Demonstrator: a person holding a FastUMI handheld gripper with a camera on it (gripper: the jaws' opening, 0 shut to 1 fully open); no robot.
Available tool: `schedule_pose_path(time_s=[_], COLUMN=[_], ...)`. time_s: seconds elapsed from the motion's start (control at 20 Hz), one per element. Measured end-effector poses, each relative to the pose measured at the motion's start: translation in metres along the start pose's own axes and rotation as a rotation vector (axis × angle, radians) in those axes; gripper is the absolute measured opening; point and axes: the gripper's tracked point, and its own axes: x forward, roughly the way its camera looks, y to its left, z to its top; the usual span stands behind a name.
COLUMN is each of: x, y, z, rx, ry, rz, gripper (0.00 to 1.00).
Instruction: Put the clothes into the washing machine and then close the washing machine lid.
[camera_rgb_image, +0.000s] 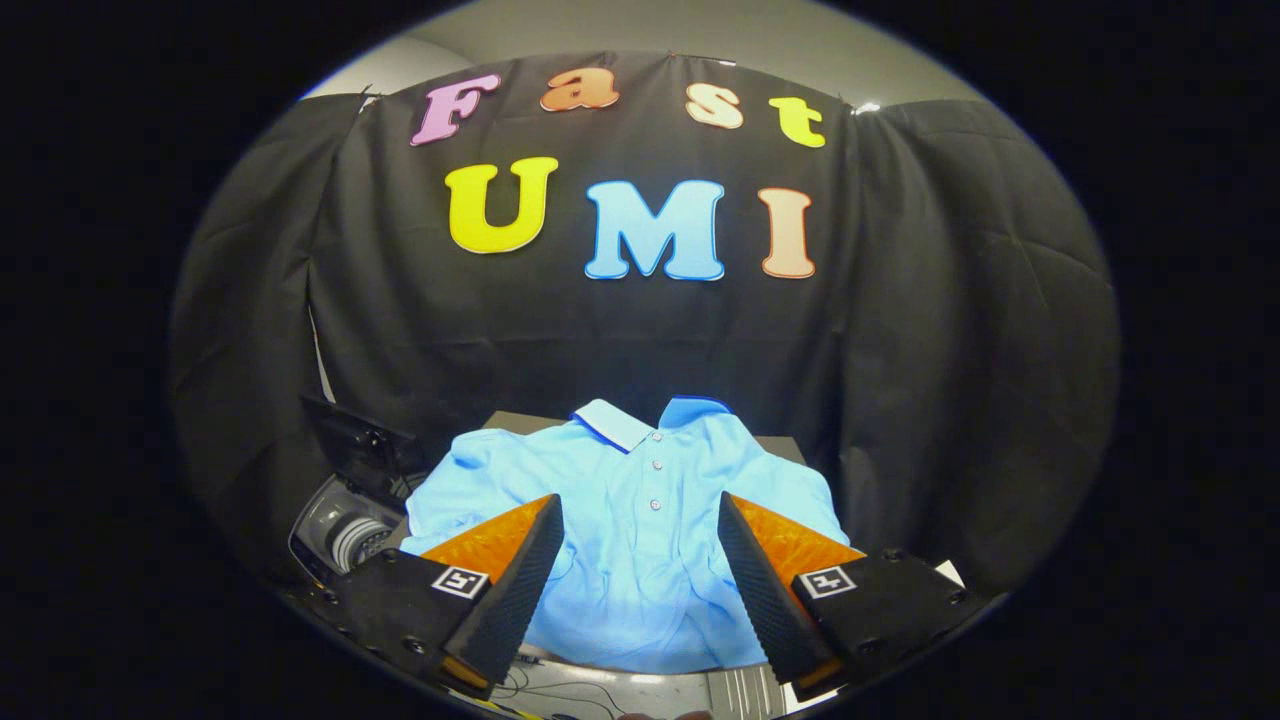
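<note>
A light blue polo shirt (640, 500) lies spread flat on a dark table (775, 445), collar away from me and buttons facing up. My gripper (640, 510) hovers above its lower half, fingers wide apart with nothing between them but the shirt's front below. To the left of the table, lower down, stands the washing machine (345, 530) with its dark lid (360, 445) raised and the grey drum showing.
Black cloth walls close the booth behind and on both sides. A pale surface with cables (600, 690) lies just under the fingers, in front of the table.
</note>
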Motion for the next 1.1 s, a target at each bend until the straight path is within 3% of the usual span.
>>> schedule_pose_path(time_s=[0.5, 0.95, 1.1], x=[0.086, 0.096, 0.096], y=[-0.012, -0.007, -0.008], z=[-0.03, -0.046, -0.046], rx=[0.012, 0.028, 0.012], ry=[0.167, 0.226, 0.236], rz=[-0.026, 0.023, 0.031], gripper=[0.99, 0.99, 0.94])
